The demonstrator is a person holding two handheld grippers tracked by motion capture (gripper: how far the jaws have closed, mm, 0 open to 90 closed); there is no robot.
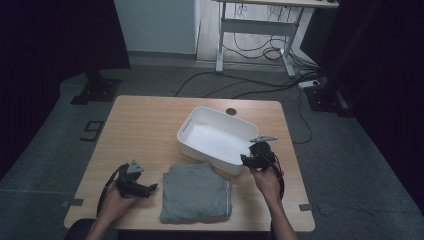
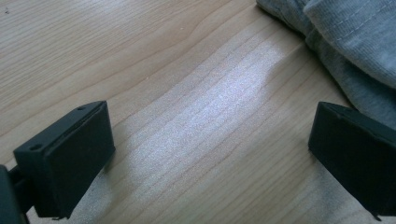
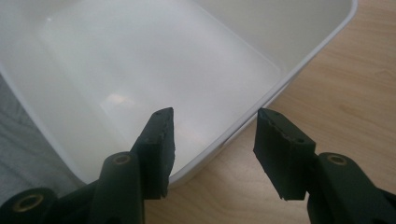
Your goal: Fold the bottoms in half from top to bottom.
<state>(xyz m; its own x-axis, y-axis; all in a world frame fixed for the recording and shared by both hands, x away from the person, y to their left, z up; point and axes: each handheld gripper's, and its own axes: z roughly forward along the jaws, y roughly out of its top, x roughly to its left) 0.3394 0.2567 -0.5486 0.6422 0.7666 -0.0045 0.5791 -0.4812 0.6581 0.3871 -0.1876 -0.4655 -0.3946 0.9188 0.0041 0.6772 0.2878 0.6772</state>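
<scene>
2 grippers work at a pale wooden table (image 1: 145,125), each with its own part in what looks like packing a garment away. The right gripper (image 3: 215,140) straddles the near wall of a white plastic bin (image 1: 200,125) — 1 jaw inside, 1 outside, apart with the rim between them and not yet pinching it, likely to steady or shift the bin. The bin is smooth, glossy, rounded at the corners and empty. The left gripper (image 2: 210,149) rests low over the bare wood, jaws wide apart on nothing, just beside the folded grey shirt (image 1: 196,192), probably poised to slide under its edge. The shirt — soft ribbed knit, stitched hem, folded into a rough square — lies at the table's near edge, touching the bin's near wall.
</scene>
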